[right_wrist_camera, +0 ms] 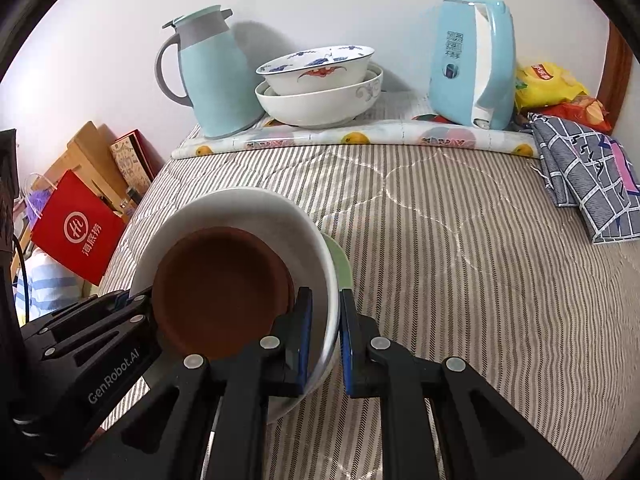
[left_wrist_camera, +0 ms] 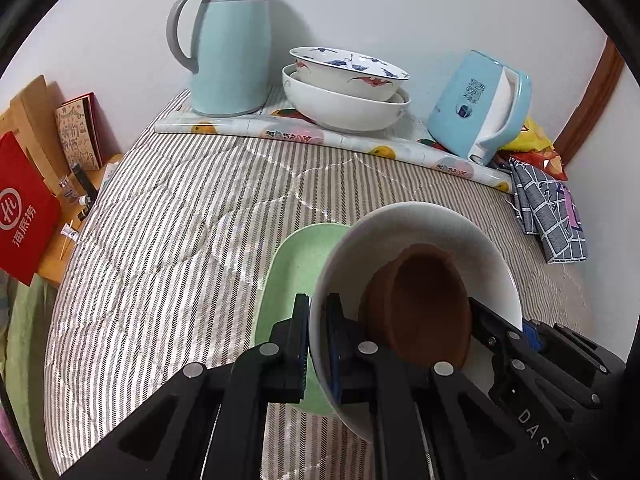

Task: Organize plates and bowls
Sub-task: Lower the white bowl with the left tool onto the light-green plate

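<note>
- My left gripper (left_wrist_camera: 318, 344) is clenched on the rim of a large round white ceramic bowl (left_wrist_camera: 424, 228), one finger outside the wall and one inside.
- My right gripper (right_wrist_camera: 325, 340) grips the opposite side of that same white bowl's (right_wrist_camera: 240, 204) rim in the same way, so the bowl hangs between my two hands.
- A smaller round brown bowl (right_wrist_camera: 220, 284) sits inside the white one, tipped against its inner wall toward my fingers.
- A pale green shallow dish (left_wrist_camera: 288, 280) lies on the grey-and-white striped quilted cover (left_wrist_camera: 180, 240) right beneath the white bowl; whether the bowl touches it I cannot tell.
- Well beyond, on a fruit-patterned mat (left_wrist_camera: 248, 130) by the wall, a white bowl painted in blue and red (left_wrist_camera: 348, 70) is nested in a wider white bowl (left_wrist_camera: 340, 108).
- A light blue jug with a grey handle (left_wrist_camera: 228, 40) stands left of that pair, a light blue kettle (left_wrist_camera: 480, 104) right of it.
</note>
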The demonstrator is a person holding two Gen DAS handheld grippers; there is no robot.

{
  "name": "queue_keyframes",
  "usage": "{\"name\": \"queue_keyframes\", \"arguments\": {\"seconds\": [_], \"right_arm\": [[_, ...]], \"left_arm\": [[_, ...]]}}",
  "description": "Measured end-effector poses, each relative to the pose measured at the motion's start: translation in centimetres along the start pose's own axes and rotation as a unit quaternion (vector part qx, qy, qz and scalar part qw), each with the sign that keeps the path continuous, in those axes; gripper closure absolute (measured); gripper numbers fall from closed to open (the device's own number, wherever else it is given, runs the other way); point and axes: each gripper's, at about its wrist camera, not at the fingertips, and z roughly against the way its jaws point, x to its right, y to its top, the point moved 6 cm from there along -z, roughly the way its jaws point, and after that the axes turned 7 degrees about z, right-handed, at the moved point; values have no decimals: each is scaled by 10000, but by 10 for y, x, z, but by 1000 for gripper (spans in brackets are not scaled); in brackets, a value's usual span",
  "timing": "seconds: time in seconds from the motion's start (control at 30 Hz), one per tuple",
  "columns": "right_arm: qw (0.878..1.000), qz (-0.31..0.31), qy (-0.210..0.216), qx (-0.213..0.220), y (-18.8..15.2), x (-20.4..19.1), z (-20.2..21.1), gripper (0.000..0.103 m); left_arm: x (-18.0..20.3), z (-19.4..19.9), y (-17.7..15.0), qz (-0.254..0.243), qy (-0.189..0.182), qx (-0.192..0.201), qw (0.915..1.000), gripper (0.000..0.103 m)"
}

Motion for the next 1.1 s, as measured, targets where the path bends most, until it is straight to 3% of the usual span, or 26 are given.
{"name": "queue_keyframes", "arguments": {"seconds": [0.53,0.9,1.1], "right_arm": [[9997,-54,47,-246,-5,3,-32,91],[9996,-27,132,-264,0,-1,-43,91],[9985,-120,399,-352,-1,4,-46,89]], "left_arm": [[-9,-31,-6,26,31,-238,9997,95],[-14,-33,0,40,59,-145,9999,95],[-11,-34,1,-14,56,-112,9999,92]]}}
